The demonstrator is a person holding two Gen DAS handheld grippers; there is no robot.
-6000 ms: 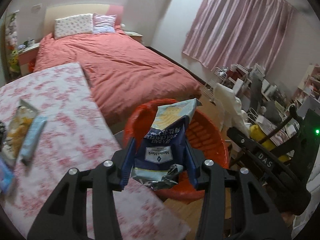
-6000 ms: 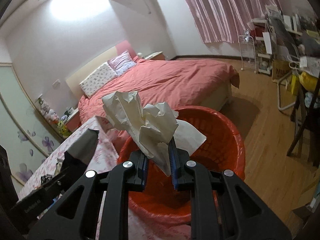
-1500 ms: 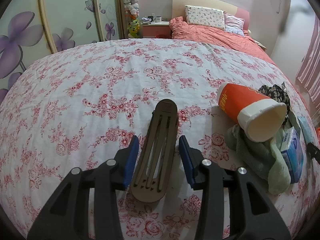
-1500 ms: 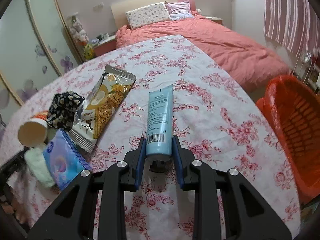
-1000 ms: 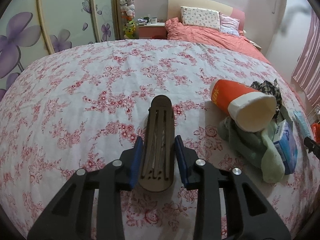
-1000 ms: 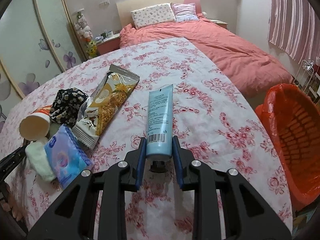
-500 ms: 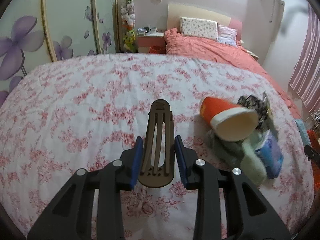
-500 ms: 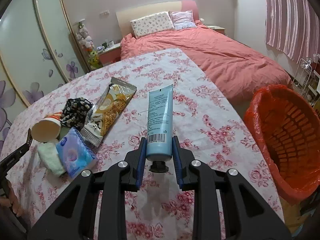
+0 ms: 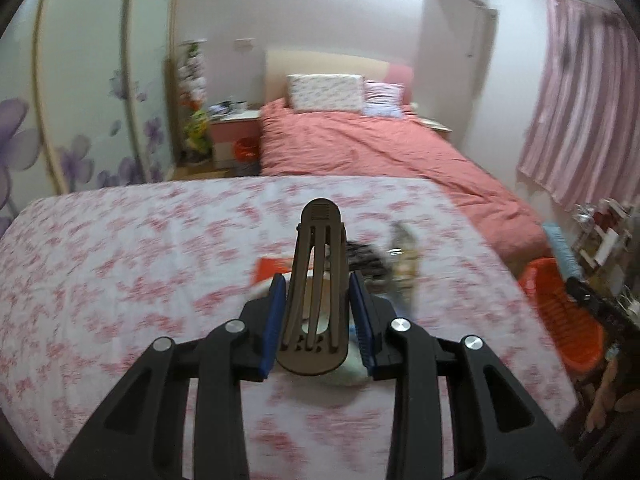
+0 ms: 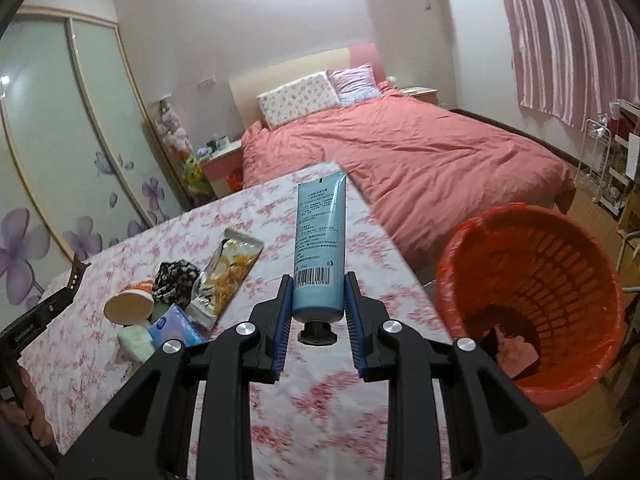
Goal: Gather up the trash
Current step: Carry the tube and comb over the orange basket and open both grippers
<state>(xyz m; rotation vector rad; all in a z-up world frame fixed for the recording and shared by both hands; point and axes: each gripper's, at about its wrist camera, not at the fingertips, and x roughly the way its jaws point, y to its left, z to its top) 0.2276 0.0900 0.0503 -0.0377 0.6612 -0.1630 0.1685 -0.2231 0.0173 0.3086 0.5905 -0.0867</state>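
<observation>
Trash is held in both claws above the desk (image 10: 328,412) with the floral cloth: the left claw (image 9: 317,312) is closed on a brown slotted clip (image 9: 314,288), and the right claw (image 10: 318,308) is closed on a blue tube (image 10: 320,240) with its black cap pointing back toward the camera. On the desk to the left of the tube lie 1 snack wrapper (image 10: 230,276), 1 paper cup (image 10: 128,306) on its side, a dark floral cloth piece (image 10: 176,280) and a blue tissue pack (image 10: 176,328), close together. An orange basket (image 10: 532,304) with a red liner stands on the floor just beside the desk's right edge, with crumpled paper at its bottom.
</observation>
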